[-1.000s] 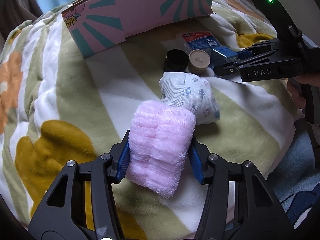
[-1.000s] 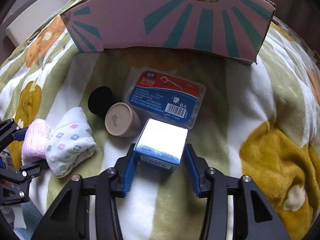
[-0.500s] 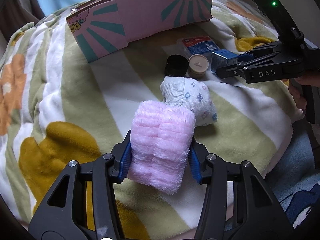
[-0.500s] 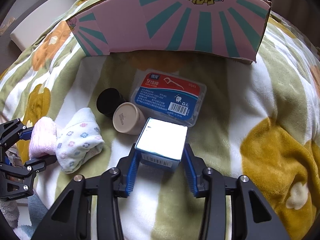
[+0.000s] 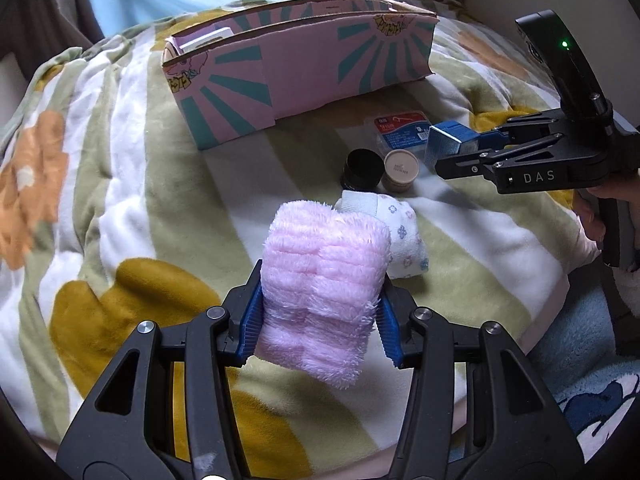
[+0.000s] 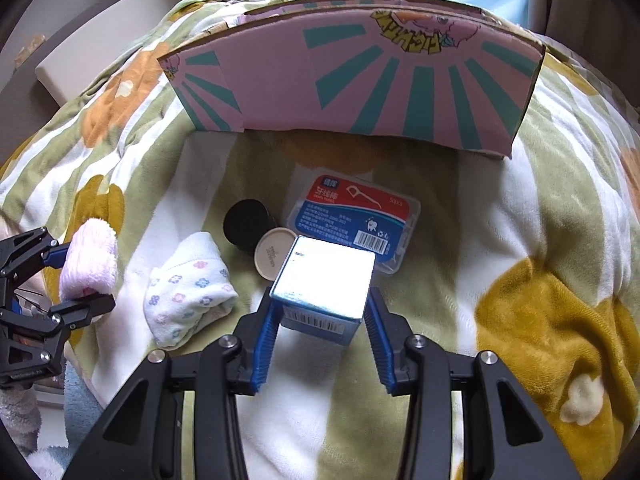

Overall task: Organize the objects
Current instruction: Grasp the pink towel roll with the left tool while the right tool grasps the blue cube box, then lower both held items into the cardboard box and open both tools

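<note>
Left tool (image 5: 320,320) pinches a fluffy pink folded cloth (image 5: 322,280) between its blue pads, above the green, white and ochre floral blanket (image 5: 120,200). Just ahead of it lies a white rolled sock with small flower print (image 5: 400,236). Right tool (image 6: 320,340) clamps a small blue box with a shiny silver top (image 6: 324,284). Beyond that tool: a beige-lidded round jar (image 6: 274,258), a black round jar (image 6: 248,224) touching it, a flat blue-and-red floss-pick case (image 6: 356,216). Farther ahead stands a pink cardboard box with teal rays (image 6: 360,88).
</note>
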